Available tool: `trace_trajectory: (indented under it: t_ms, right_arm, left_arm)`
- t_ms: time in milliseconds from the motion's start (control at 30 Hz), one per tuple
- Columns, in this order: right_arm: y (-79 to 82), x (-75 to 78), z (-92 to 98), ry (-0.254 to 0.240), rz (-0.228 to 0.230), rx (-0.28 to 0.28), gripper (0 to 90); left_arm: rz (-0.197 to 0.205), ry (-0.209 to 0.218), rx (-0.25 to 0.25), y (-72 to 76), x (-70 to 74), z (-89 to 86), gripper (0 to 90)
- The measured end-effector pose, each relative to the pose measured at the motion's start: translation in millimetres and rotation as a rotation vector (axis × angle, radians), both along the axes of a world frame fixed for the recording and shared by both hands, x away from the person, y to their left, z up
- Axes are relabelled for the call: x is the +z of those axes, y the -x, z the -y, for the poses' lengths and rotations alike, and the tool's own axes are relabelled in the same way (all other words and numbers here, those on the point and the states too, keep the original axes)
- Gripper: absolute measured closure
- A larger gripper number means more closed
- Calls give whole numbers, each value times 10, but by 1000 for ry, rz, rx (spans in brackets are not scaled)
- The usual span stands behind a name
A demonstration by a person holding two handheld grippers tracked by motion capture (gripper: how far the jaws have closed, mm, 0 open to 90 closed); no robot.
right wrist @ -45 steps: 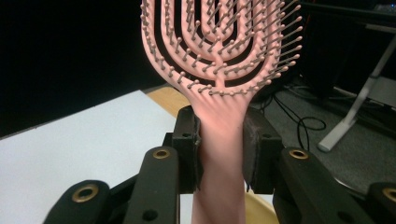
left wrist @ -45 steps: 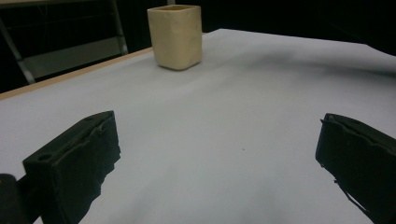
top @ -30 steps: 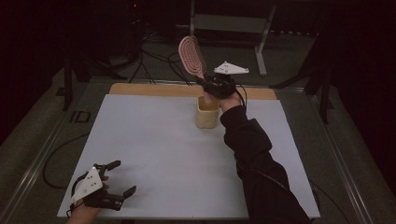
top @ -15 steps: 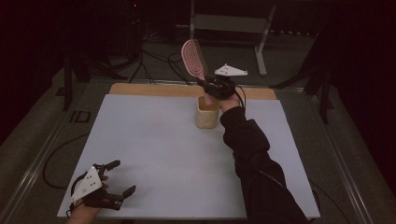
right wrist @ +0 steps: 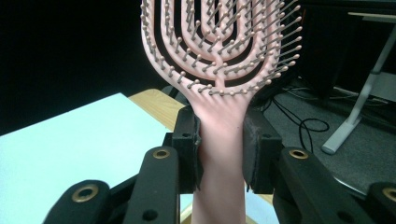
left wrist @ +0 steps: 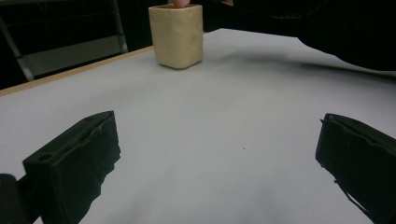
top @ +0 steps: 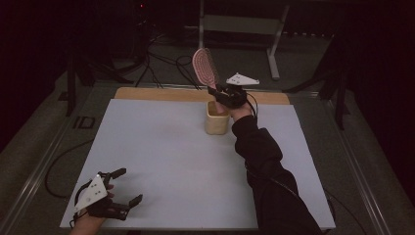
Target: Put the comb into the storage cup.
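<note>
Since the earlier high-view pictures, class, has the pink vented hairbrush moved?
Yes. The pink vented hairbrush, clamped in the right hand-held gripper, has sunk slightly toward the cream square cup.

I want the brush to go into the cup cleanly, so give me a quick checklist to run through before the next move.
1. Grip: right gripper clamps the pink hairbrush by its handle: ok.
2. Brush attitude: head up, handle end pointing down: ok.
3. Alignment: handle end appears to be at the mouth of the cream cup; whether it is centred: cannot tell.
4. Cup upright on the white table: ok.
5. Left gripper open, resting well away from the cup: ok.
6. Cup steadied by anything: not ok.
</note>
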State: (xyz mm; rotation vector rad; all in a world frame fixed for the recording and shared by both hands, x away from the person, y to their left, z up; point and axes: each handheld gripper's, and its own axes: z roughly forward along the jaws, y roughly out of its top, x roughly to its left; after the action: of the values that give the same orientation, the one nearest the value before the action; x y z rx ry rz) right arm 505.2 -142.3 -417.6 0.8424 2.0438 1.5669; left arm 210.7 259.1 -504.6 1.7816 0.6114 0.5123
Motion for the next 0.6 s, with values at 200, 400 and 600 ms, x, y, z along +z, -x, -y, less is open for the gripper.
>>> trace_trajectory:
  t_ms: [200,400,600]
  right_arm:
    - [1,-98,24,10,-16,15,706]
    - [-2,-176,73,14,-27,33,705]
    - [10,-229,87,31,-38,60,705]
  left_arm:
    - [-2,4,1,-2,-3,-1,0]
    - [-4,5,2,-8,-7,-6,0]
    - [-5,6,1,-10,-9,-4,0]
